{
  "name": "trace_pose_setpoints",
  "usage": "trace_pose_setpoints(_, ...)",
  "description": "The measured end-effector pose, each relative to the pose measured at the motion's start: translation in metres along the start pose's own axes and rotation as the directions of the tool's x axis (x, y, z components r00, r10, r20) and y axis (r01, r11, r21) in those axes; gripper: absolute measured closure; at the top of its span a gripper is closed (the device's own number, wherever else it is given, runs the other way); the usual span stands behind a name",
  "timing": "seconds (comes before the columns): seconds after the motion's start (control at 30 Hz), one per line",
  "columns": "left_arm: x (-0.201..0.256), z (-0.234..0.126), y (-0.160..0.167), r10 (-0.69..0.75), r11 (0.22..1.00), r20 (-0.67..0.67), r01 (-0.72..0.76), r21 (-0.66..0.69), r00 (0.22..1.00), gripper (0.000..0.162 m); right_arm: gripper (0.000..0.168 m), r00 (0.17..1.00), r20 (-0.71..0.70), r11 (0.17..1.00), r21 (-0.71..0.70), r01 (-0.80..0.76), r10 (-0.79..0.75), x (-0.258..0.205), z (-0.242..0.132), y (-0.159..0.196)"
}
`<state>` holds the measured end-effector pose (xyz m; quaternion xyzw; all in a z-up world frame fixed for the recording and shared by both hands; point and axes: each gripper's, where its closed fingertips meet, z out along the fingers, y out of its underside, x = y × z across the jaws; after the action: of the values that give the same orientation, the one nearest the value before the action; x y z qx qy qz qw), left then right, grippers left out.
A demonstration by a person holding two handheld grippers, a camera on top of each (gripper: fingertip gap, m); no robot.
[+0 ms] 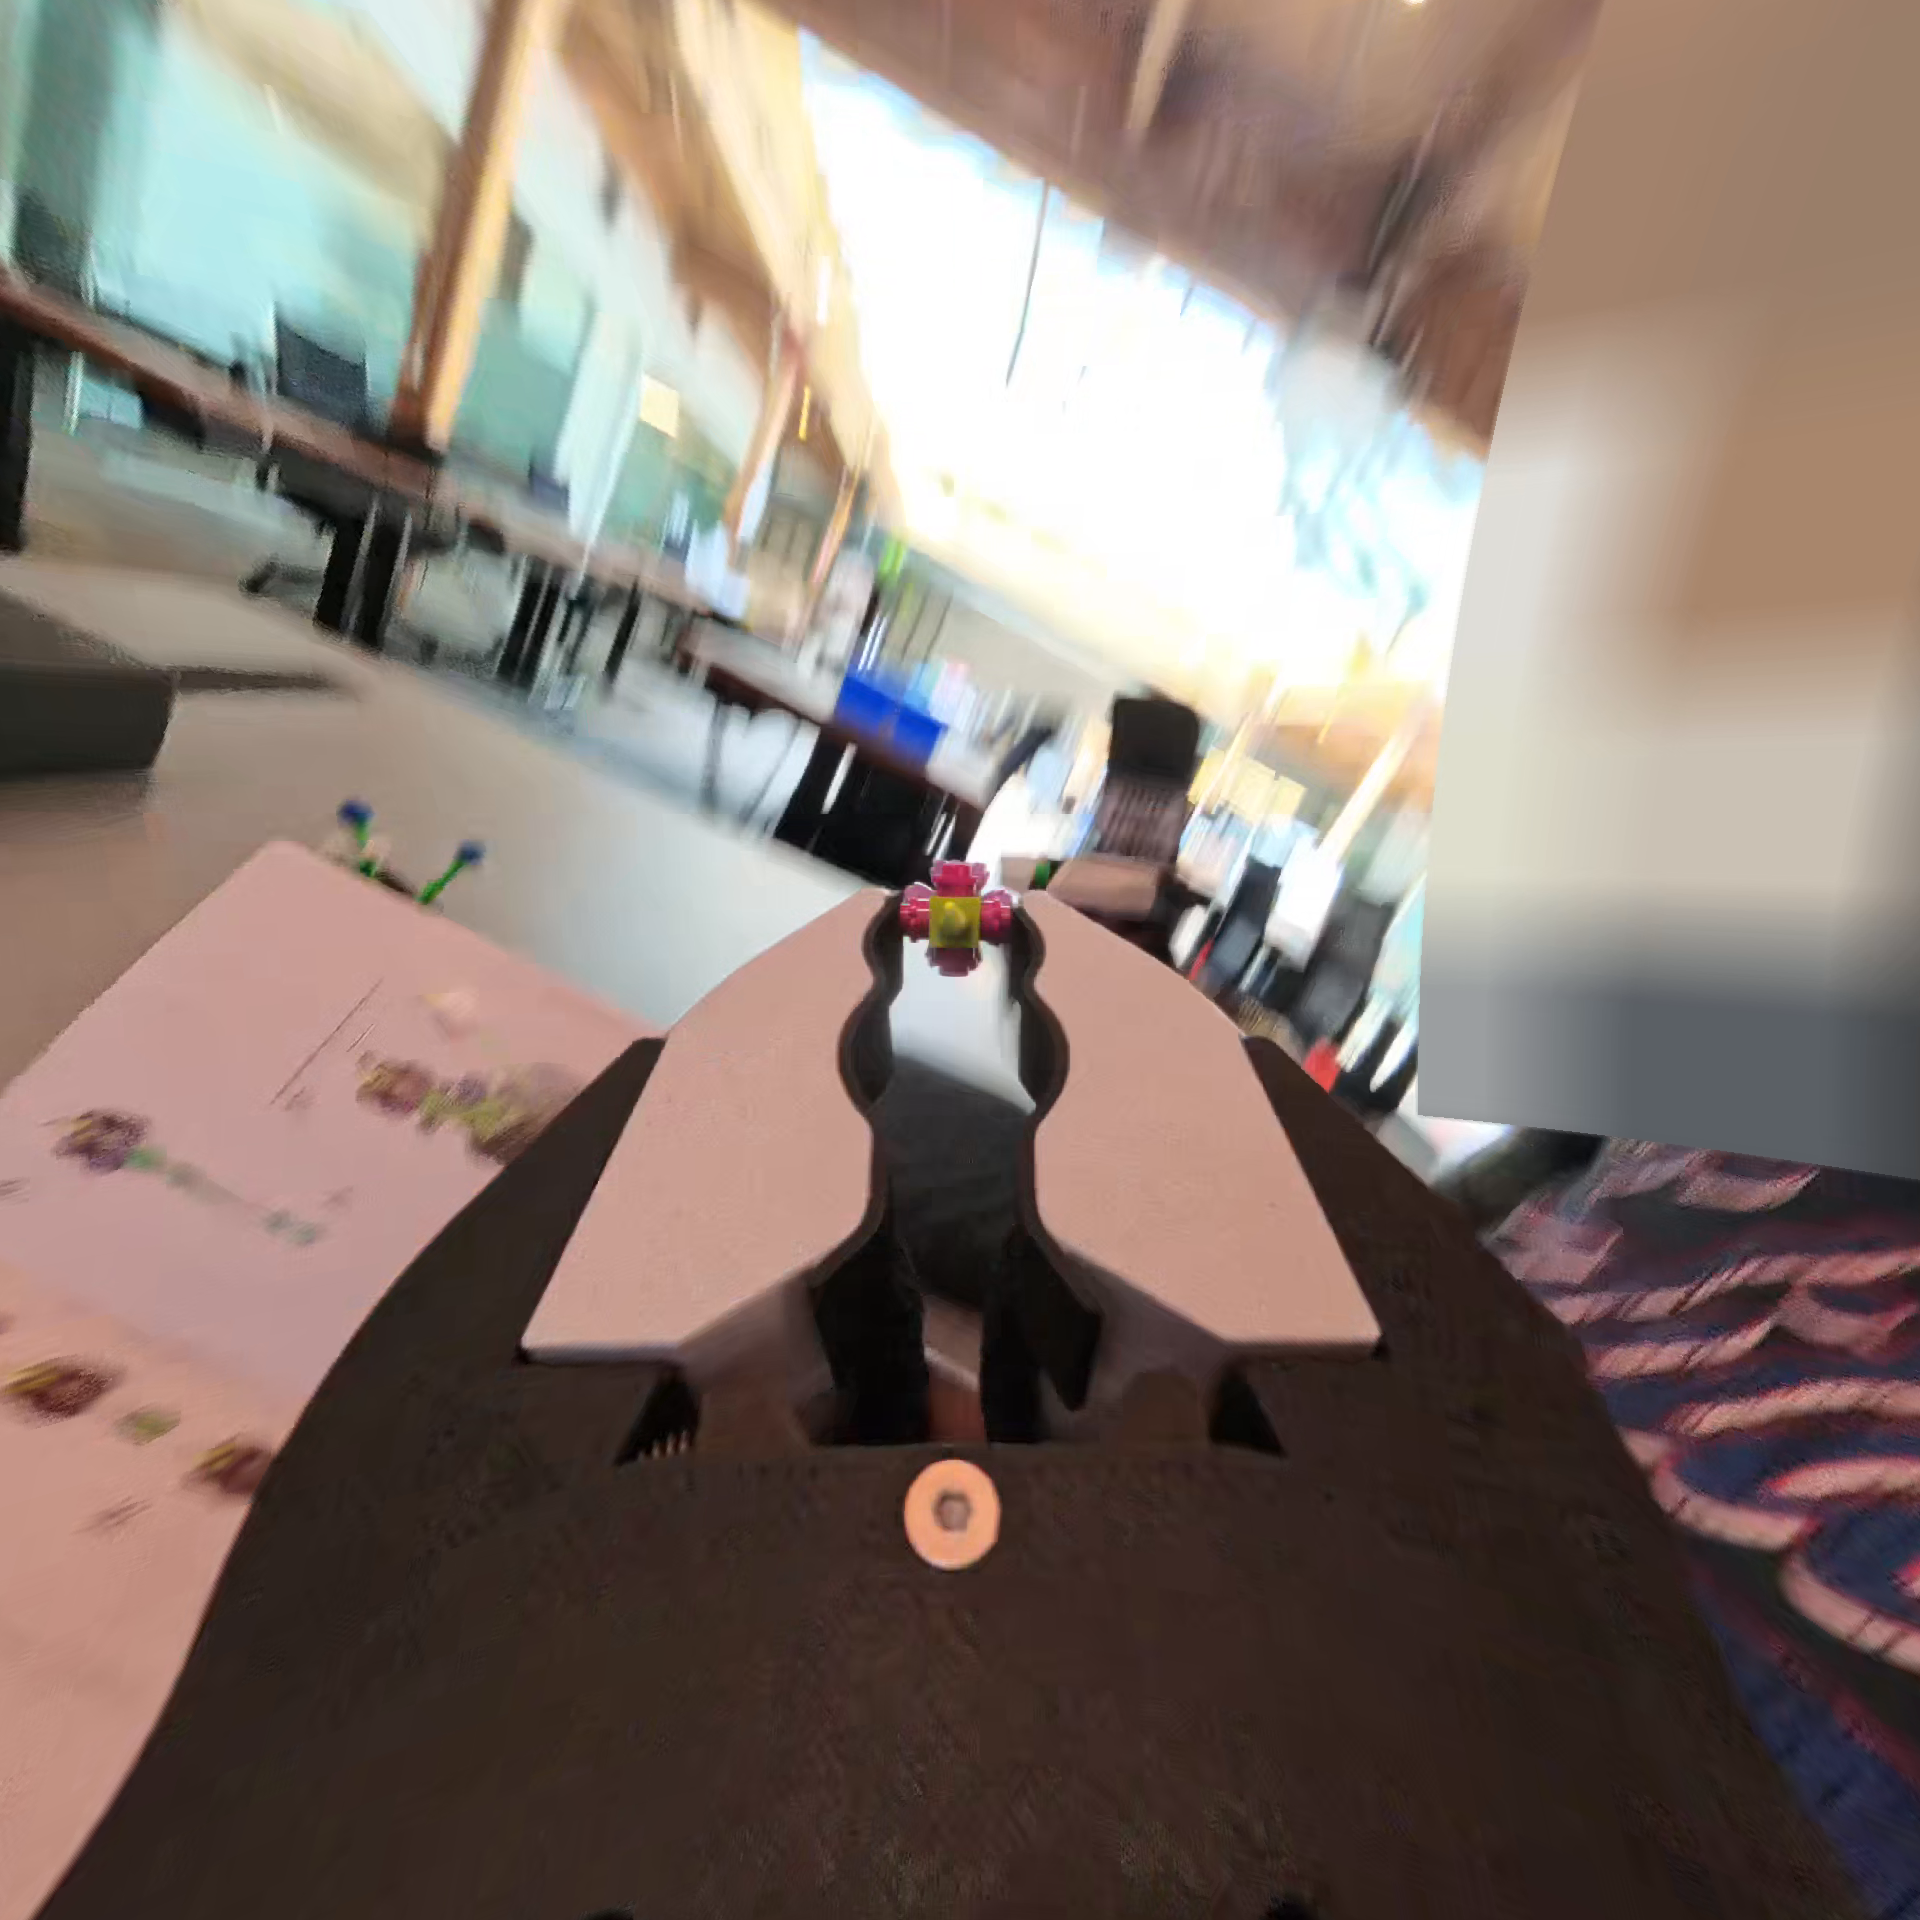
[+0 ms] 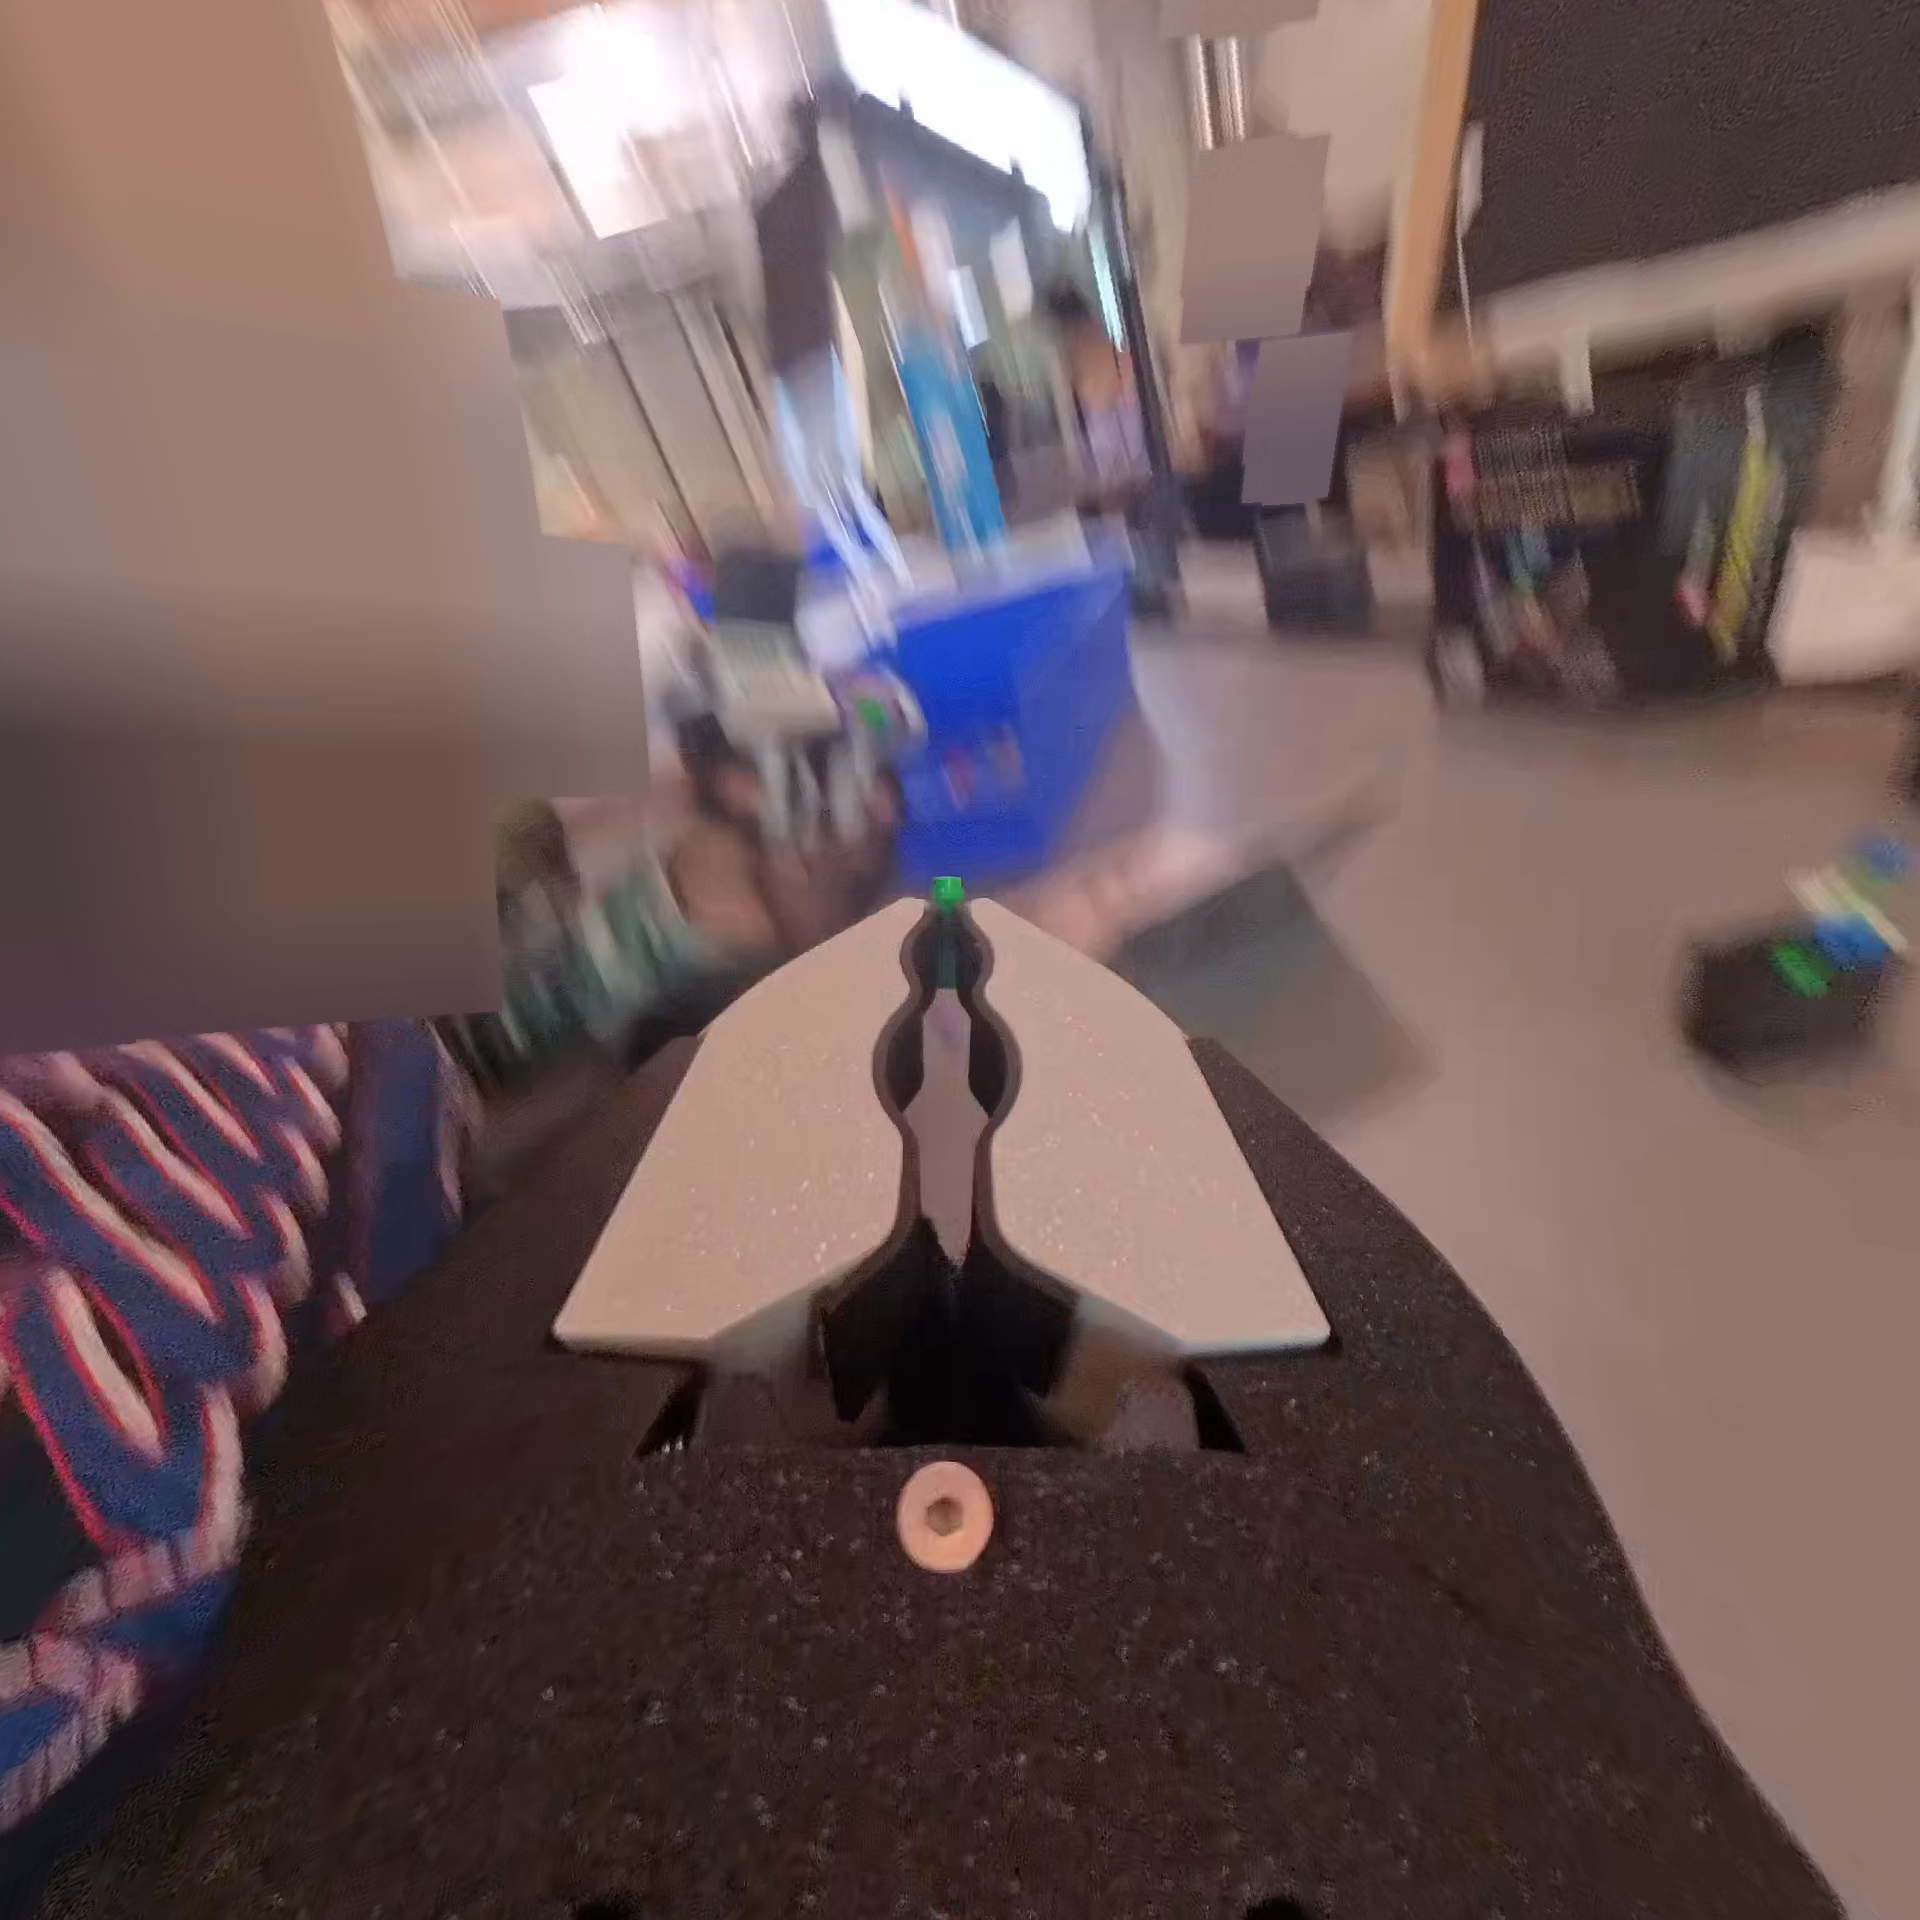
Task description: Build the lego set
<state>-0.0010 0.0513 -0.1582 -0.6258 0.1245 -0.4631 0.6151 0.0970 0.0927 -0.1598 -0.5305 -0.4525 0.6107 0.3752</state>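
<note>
A little pink flower with a yellow middle (image 1: 953,921) sits pinched at the tips of the left hand-held gripper (image 1: 953,914), its yellow face turned back at the camera. The right hand-held gripper (image 2: 947,914) is squeezed on a thin green stem (image 2: 947,935) that points straight out past its tips. Below on the left lies the pink instruction sheet (image 1: 208,1091), with blue flowers on green stems (image 1: 416,862) at its far edge.

Two matching claws, black bodies w/ pale grey fingers.
Left claw (image 1: 953,920): matte black housing fills lower frame, wavy-edged grey fingers at centre, copper-tone hex screw w/ washer (image 1: 952,1513) below. Right claw (image 2: 947,906): same build, speckled black, same screw (image 2: 943,1521). Person's garment (image 2: 125,1278), lower left: blue/red/white pattern.
</note>
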Motion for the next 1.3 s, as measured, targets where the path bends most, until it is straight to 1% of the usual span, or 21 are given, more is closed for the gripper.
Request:
trace_pose_setpoints(0.03, 0.003, -0.006, -0.015, -0.075, 0.986, -0.05, 0.081, 0.148, 0.996, 0.143, 0.166, 0.996, 0.078, 0.985, 0.16, -0.057, 0.045, -0.009, 0.011, -0.02)
trace_pose_setpoints(0.07, 0.004, -0.012, -0.027, -0.132, 0.951, -0.105, 0.156, 0.268, 0.986, 0.143, 0.165, 0.984, 0.158, 0.945, 0.301, -0.125, 0.08, -0.016, 0.02, -0.037)
trace_pose_setpoints(0.1, 0.004, -0.018, -0.036, -0.173, 0.902, -0.152, 0.219, 0.371, 0.973, 0.143, 0.166, 0.967, 0.23, 0.877, 0.433, -0.206, 0.114, -0.02, 0.028, -0.052)
trace_pose_setpoints(0.13, 0.003, -0.025, -0.043, -0.204, 0.847, -0.192, 0.271, 0.458, 0.96, 0.143, 0.165, 0.938, 0.31, 0.792, 0.528, -0.305, 0.155, -0.022, 0.036, -0.061)
trace_pose_setpoints(0.17, 0.001, -0.03, -0.047, -0.228, 0.79, -0.228, 0.317, 0.525, 0.947, 0.142, 0.165, 0.898, 0.388, 0.705, 0.577, -0.413, 0.209, -0.02, 0.047, -0.065)
trace_pose_setpoints(0.23, -0.002, -0.038, -0.051, -0.261, 0.692, -0.271, 0.375, 0.617, 0.927, 0.143, 0.165, 0.809, 0.505, 0.562, 0.591, -0.579, 0.302, -0.016, 0.075, -0.062)
trace_pose_setpoints(0.27, -0.001, -0.04, -0.051, -0.264, 0.658, -0.286, 0.388, 0.646, 0.921, 0.143, 0.165, 0.778, 0.528, 0.523, 0.581, -0.624, 0.341, -0.014, 0.092, -0.056)
trace_pose_setpoints(0.3, 0.0, -0.041, -0.051, -0.266, 0.633, -0.303, 0.403, 0.661, 0.915, 0.143, 0.165, 0.757, 0.541, 0.508, 0.565, -0.65, 0.367, -0.014, 0.107, -0.05)
trace_pose_setpoints(0.37, 0.003, -0.041, -0.047, -0.29, 0.602, -0.346, 0.451, 0.659, 0.892, 0.143, 0.165, 0.739, 0.544, 0.539, 0.513, -0.668, 0.398, -0.019, 0.132, -0.041)
trace_pose_setpoints(0.4, 0.002, -0.043, -0.047, -0.308, 0.589, -0.366, 0.478, 0.652, 0.878, 0.143, 0.165, 0.738, 0.553, 0.564, 0.491, -0.663, 0.386, -0.023, 0.137, -0.04)
trace_pose_setpoints(0.43, 0.001, -0.047, -0.048, -0.32, 0.57, -0.39, 0.505, 0.648, 0.863, 0.143, 0.166, 0.769, 0.523, 0.598, 0.501, -0.626, 0.367, -0.023, 0.139, -0.04)
trace_pose_setpoints(0.5, 0.005, -0.049, -0.052, -0.347, 0.557, -0.451, 0.568, 0.606, 0.822, 0.143, 0.166, 0.835, 0.464, 0.709, 0.478, -0.518, 0.297, -0.029, 0.145, -0.038)
trace_pose_setpoints(0.53, 0.005, -0.047, -0.052, -0.373, 0.556, -0.464, 0.594, 0.582, 0.803, 0.143, 0.166, 0.856, 0.448, 0.742, 0.476, -0.472, 0.257, -0.032, 0.145, -0.039)
trace_pose_setpoints(0.57, 0.003, -0.047, -0.052, -0.404, 0.536, -0.477, 0.625, 0.568, 0.781, 0.143, 0.165, 0.872, 0.439, 0.758, 0.488, -0.433, 0.216, -0.034, 0.144, -0.042)
trace_pose_setpoints(0.67, 0.001, -0.046, -0.055, -0.472, 0.42, -0.56, 0.732, 0.537, 0.681, 0.143, 0.165, 0.912, 0.401, 0.778, 0.544, -0.314, 0.088, -0.039, 0.14, -0.052)
trace_pose_setpoints(0.73, 0.004, -0.043, -0.056, -0.49, 0.357, -0.596, 0.77, 0.528, 0.636, 0.143, 0.166, 0.922, 0.385, 0.758, 0.593, -0.273, 0.031, -0.04, 0.139, -0.058)
trace_pose_setpoints(0.8, 0.011, -0.036, -0.056, -0.512, 0.329, -0.62, 0.802, 0.498, 0.595, 0.143, 0.166, 0.919, 0.395, 0.741, 0.619, -0.261, -0.007, -0.045, 0.138, -0.061)
trace_pose_setpoints(0.9, 0.016, -0.03, -0.057, -0.526, 0.275, -0.664, 0.845, 0.459, 0.532, 0.143, 0.166, 0.916, 0.396, 0.774, 0.599, -0.205, -0.064, -0.056, 0.144, -0.058)
trace_pose_setpoints(1.07, 0.023, -0.025, -0.056, -0.52, 0.26, -0.692, 0.865, 0.43, 0.501, 0.143, 0.166, 0.916, 0.399, 0.756, 0.614, -0.227, -0.049, -0.056, 0.141, -0.058)
trace_pose_setpoints(1.17, 0.023, -0.025, -0.057, -0.516, 0.25, -0.697, 0.866, 0.434, 0.498, 0.143, 0.166, 0.921, 0.386, 0.751, 0.624, -0.215, -0.057, -0.058, 0.139, -0.057)
trace_pose_setpoints(1.3, 0.024, -0.022, -0.057, -0.52, 0.264, -0.685, 0.859, 0.438, 0.51, 0.143, 0.166, 0.927, 0.368, 0.749, 0.633, -0.194, -0.071, -0.059, 0.137, -0.058)
